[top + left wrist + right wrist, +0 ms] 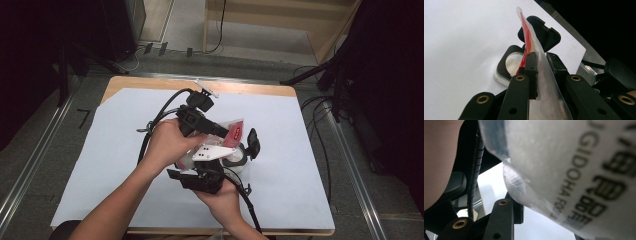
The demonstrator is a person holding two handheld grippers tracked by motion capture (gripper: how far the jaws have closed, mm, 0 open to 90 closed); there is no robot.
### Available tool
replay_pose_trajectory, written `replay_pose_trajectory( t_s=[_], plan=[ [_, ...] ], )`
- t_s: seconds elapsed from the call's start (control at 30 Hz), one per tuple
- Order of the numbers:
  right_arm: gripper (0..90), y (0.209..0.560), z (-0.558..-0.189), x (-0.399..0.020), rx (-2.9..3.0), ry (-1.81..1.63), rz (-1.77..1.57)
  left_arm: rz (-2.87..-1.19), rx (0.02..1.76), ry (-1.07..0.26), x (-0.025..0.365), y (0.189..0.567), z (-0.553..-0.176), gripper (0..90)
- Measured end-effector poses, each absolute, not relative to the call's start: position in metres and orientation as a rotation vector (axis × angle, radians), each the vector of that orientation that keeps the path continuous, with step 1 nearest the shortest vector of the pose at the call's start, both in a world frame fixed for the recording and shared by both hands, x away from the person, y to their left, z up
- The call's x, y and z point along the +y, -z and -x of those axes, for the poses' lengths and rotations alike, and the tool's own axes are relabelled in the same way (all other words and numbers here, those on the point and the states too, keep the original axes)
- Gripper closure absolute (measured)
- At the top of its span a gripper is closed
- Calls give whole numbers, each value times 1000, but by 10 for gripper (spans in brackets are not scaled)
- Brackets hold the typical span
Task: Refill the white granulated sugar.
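bag: I see the clear plastic packet with red print above the black-rimmed container with flip lid
left tongs: clamped on the packet's edge
right tongs: can't tell; packet against them, near side of container
tabletop: white sheet under container

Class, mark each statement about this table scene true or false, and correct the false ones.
1. The left gripper pinches a clear pouch with red print. True.
2. The container's black lid is shut. False: the lid is flipped open, showing the round opening.
3. A white sheet covers most of the table. True.
4. The pouch lies flat on the sheet. False: it is held up above the container.
5. The right gripper is near the container. True.
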State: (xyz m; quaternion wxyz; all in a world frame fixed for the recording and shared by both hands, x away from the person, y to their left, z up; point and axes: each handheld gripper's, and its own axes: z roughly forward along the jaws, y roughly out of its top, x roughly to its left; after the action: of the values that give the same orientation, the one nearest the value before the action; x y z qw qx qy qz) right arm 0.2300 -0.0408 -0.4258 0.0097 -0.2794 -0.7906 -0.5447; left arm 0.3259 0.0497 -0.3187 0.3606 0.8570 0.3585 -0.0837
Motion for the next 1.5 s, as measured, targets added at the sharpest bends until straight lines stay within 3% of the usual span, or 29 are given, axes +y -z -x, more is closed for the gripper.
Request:
replay_pose_trajectory(
  t_s=[0.57, 1.5],
  plan=[
    [645, 423, -229, -40, -2516, 1687, 856, -2157, 977, 312, 58, 323, -334, 799],
    [641, 424, -230, -38, -2544, 1667, 834, -2189, 975, 268, 56, 320, -329, 792]
  ],
)
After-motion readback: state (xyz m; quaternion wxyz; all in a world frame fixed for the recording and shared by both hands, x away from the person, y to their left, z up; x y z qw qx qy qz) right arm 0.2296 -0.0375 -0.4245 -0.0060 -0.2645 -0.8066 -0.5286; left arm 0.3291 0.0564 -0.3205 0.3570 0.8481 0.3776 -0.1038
